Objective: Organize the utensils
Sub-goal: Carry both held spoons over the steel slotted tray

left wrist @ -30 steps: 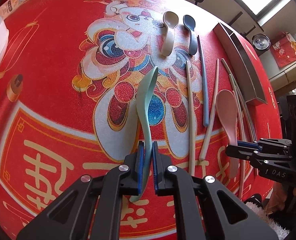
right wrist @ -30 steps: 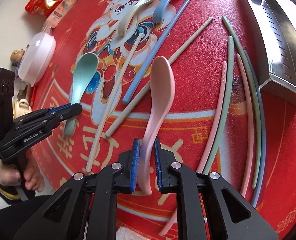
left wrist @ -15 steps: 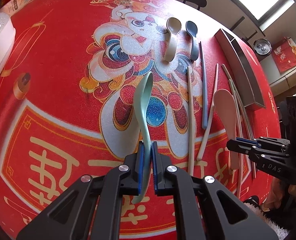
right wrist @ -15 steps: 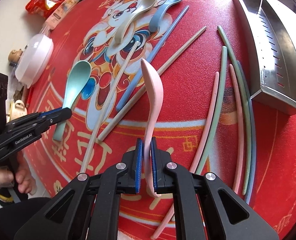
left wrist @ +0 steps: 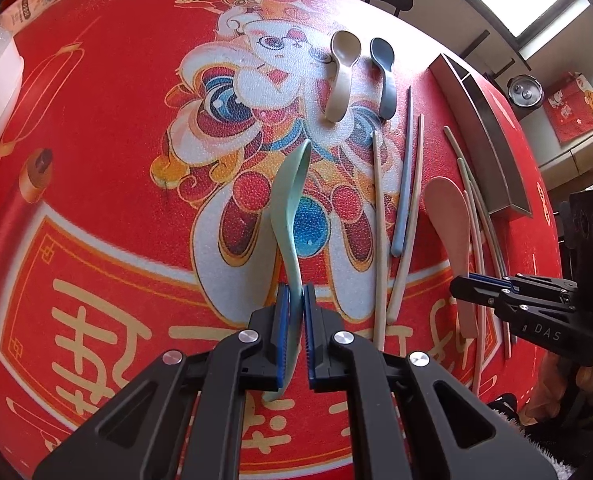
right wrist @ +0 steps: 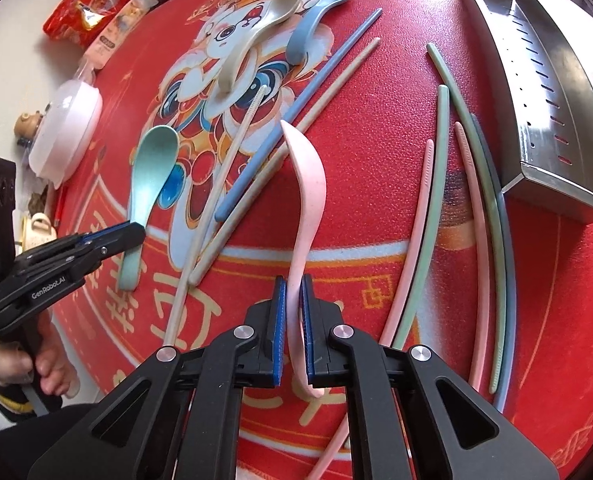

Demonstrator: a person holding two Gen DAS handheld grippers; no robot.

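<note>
Hidden: green spoon (left wrist: 287,216) handle end behind left gripper (left wrist: 295,304) | right gripper (right wrist: 292,300) fingers clamp pink spoon (right wrist: 306,200); left clamp green spoon; both pitched down steeply

Mint spoon (left wrist: 290,208) and pink spoon (right wrist: 306,208) each clamped by the handle, bowls tipped up.

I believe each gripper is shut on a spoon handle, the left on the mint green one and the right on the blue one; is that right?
Not quite: the right gripper holds the pink spoon, as the right wrist view shows. The blue spoon lies untouched on the mat. The left gripper does hold the mint green spoon.
</note>
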